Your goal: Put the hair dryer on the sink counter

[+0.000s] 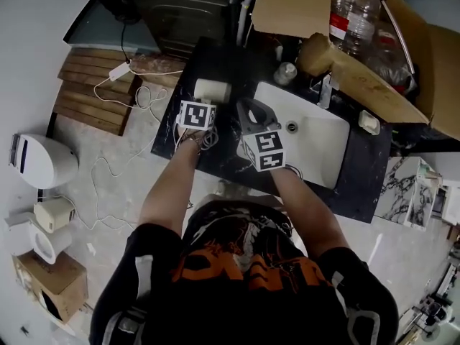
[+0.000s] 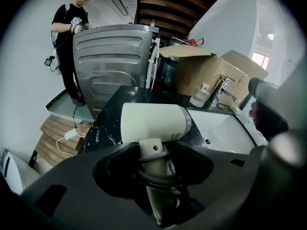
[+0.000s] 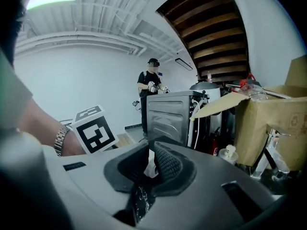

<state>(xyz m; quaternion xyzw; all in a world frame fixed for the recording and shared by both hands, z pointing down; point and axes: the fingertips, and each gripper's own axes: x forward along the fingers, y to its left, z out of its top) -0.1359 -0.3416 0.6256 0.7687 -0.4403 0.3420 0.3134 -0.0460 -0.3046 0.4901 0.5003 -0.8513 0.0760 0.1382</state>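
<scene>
Two jaws of the left gripper (image 2: 153, 153) flank the cord-wrapped handle of the hair dryer (image 2: 153, 123). They are opening, their pads touching it. Its white barrel lies on the black sink counter (image 1: 231, 69), left of the basin (image 1: 316, 139). The left forearm reaches straight forward. The right gripper (image 3: 151, 164) hovers just beside it, jaws together and empty.

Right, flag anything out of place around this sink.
The large cardboard box looks out of place: it leans tilted over the counter's back right corner, holding plastic bottles, crowding the faucet. A white cable also trails loose across the floor at left.
</scene>
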